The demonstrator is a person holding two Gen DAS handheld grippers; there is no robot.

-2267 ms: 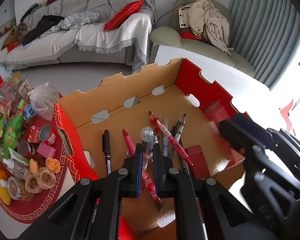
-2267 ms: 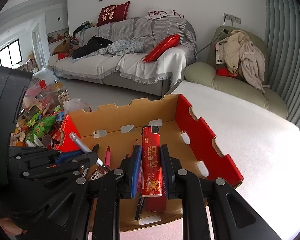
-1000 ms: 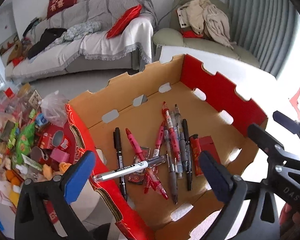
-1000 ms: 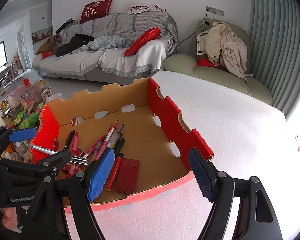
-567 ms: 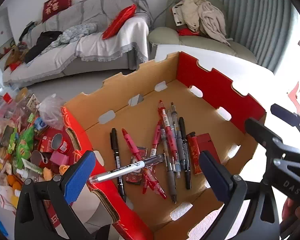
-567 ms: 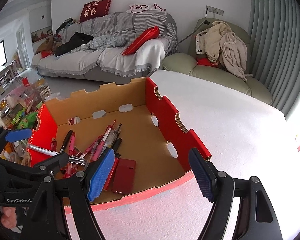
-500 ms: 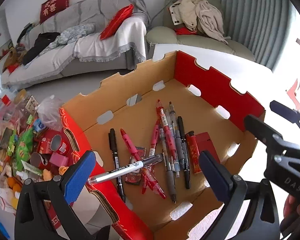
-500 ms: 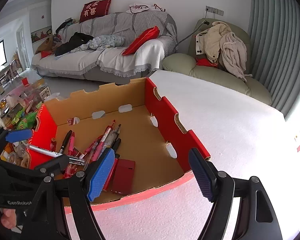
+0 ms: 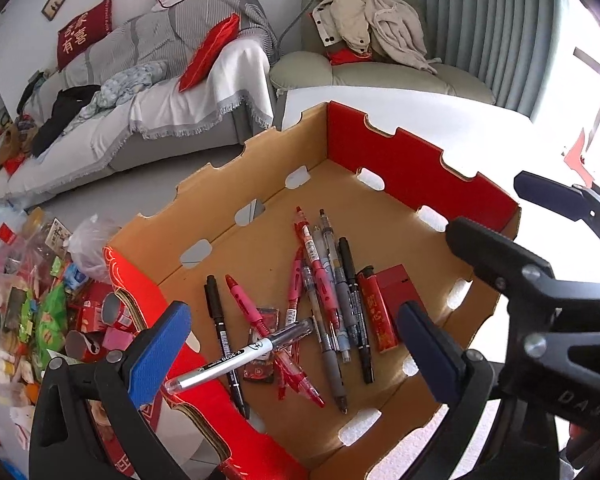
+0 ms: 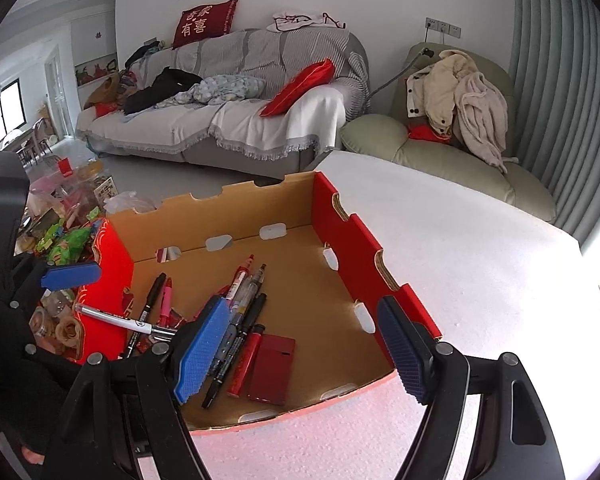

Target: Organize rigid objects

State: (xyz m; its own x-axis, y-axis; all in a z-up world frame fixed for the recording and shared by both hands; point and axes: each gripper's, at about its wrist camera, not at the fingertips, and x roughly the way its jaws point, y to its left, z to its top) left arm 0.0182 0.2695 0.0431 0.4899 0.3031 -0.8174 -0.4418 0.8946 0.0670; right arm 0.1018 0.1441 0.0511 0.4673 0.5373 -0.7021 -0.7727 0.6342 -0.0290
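A cardboard box (image 9: pixel 420 160) with red walls stands on the white table and holds several pens (image 9: pixel 324 288). Beside them lie a red lighter (image 9: pixel 376 314) and a flat red case (image 9: pixel 400 284). A silver marker (image 9: pixel 240 354) lies across the box's near left wall, its cap end inside. My left gripper (image 9: pixel 296 356) hangs open above that marker, with the pads well apart. My right gripper (image 10: pixel 304 348) stands open over the box's near right corner (image 10: pixel 364 240), above the lighter (image 10: pixel 246 360) and case (image 10: pixel 272 368), with nothing between its pads.
Left of the box, a low surface (image 9: pixel 40 312) is crowded with snack packets, cans and jars. The white table (image 10: pixel 460 260) stretches to the right of the box. Beyond it stand a grey sofa (image 10: pixel 240 120) and a green armchair (image 10: pixel 440 148) draped with clothes.
Both grippers were shut, the left on the marker and the right on the lighter, and have opened. The lighter now lies in the box and the marker across its wall. The last second shows only slight drift.
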